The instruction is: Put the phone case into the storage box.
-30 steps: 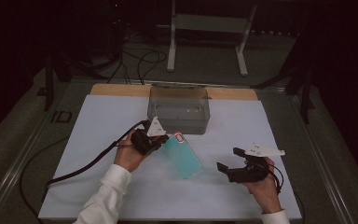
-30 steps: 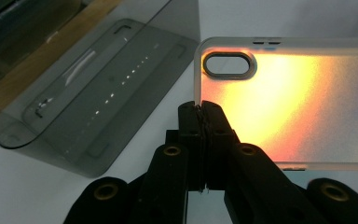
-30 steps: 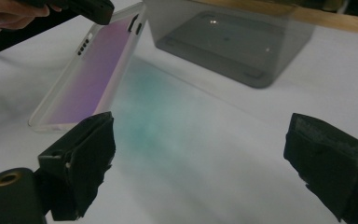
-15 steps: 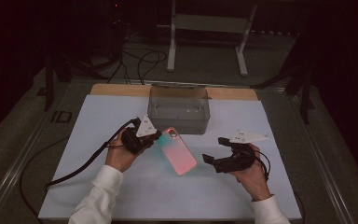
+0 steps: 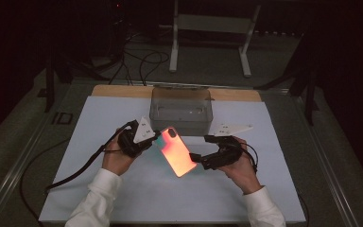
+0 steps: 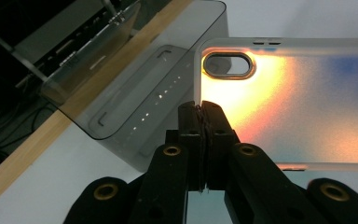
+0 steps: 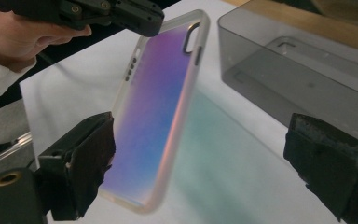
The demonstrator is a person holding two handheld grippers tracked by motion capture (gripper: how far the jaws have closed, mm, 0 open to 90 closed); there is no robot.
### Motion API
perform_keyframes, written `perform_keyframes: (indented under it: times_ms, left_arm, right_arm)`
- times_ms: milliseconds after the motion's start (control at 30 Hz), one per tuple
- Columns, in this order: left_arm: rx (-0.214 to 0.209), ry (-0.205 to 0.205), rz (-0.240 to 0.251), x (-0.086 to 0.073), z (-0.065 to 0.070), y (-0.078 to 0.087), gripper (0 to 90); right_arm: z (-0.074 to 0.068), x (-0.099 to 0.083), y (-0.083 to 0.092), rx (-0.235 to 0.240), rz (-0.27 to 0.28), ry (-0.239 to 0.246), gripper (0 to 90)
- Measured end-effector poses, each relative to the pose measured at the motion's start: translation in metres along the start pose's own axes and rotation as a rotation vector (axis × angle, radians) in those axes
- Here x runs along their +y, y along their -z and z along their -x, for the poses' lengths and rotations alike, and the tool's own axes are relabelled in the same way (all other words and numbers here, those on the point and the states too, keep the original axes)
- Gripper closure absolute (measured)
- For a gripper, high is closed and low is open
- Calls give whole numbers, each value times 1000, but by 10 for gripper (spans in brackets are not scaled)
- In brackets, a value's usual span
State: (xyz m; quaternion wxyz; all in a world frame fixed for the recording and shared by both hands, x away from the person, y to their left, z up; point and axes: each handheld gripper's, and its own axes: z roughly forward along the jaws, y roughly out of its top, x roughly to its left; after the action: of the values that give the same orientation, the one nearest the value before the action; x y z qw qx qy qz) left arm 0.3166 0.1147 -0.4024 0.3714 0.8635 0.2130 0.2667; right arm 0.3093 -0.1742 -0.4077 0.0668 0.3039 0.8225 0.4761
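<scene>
While the case (image 5: 174,150) was held off the mat by its corner in the shut left gripper (image 5: 147,138), the right gripper (image 5: 199,160) stood open around its lower end; slippage was judged likely from so thin a pinch.

phone case (image 5: 175,152) up off the table (image 5: 99,123) between left gripper (image 5: 139,141) and right gripper (image 5: 203,158), clear box (image 5: 182,109) just behind, metal stand (image 5: 212,28) way off at the far end
</scene>
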Motion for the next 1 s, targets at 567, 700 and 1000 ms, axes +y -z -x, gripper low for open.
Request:
perform_keyframes:
  times_ms: [567,700,1000]
  left_arm:
    - [38,-9,36,0,1,10,888]
    - [32,-13,40,0,2,9,887]
    - [31,-23,70,0,5,10,886]
  right_arm:
    - [-5,15,-24,75,-77,-21,243]
    - [-7,16,-26,92,-92,-19,358]
    - [0,16,-31,171,-127,-84,629]
